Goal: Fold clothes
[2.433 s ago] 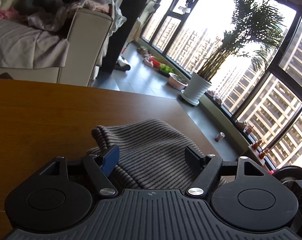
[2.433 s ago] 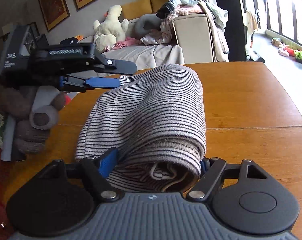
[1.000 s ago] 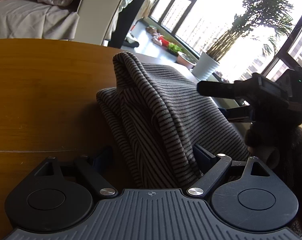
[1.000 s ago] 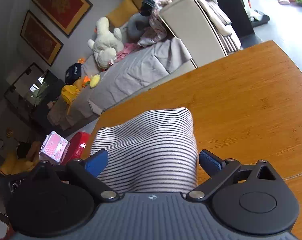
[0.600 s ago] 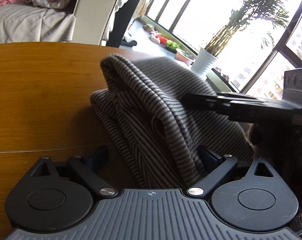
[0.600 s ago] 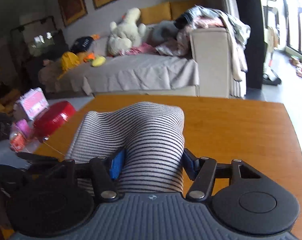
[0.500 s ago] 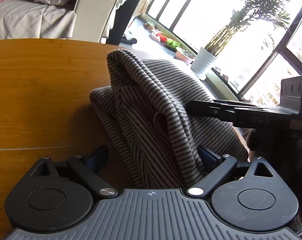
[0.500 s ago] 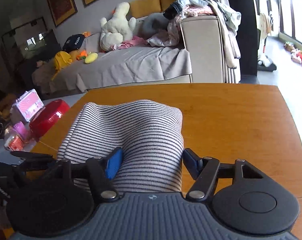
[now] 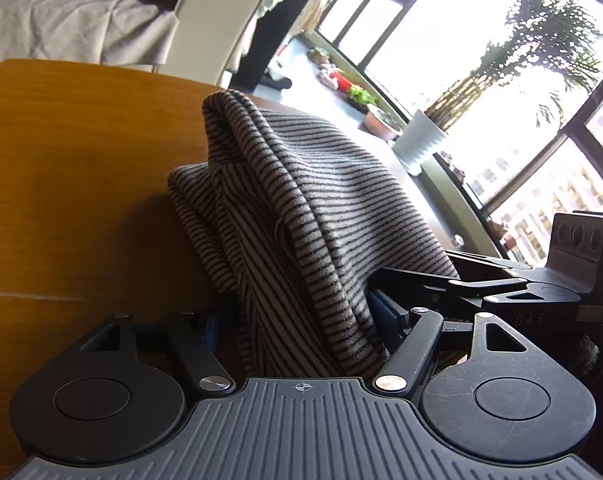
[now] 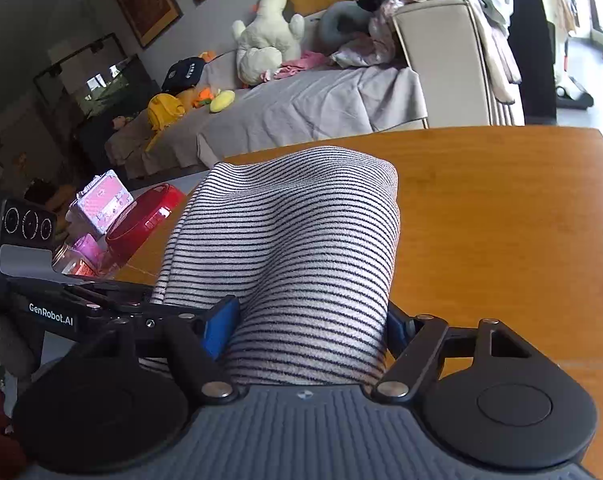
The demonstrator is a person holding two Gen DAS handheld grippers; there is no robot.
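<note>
Since half a second ago the right gripper [image 10: 311, 320] has closed in from the side until it sits just beside the left gripper [image 9: 297, 316], and the fold of the garment [image 9: 301, 208] between them stands a little higher. Both claws are clenched on the striped cloth: in the left wrist view the fabric bunches between the blue pads and rises to a ridge over the table [image 9: 61, 160], and in the right wrist view the pads pinch a thick roll of the garment [image 10: 309, 248] that slopes away toward the table's far edge. The garment rests on the wooden table [image 10: 501, 220] near its left edge, partly lifted at the gripped end. Beyond the table are a sofa [image 10: 321, 100] with a plush toy [image 10: 269, 36] and a potted plant [image 9: 421, 140] by the window.
</note>
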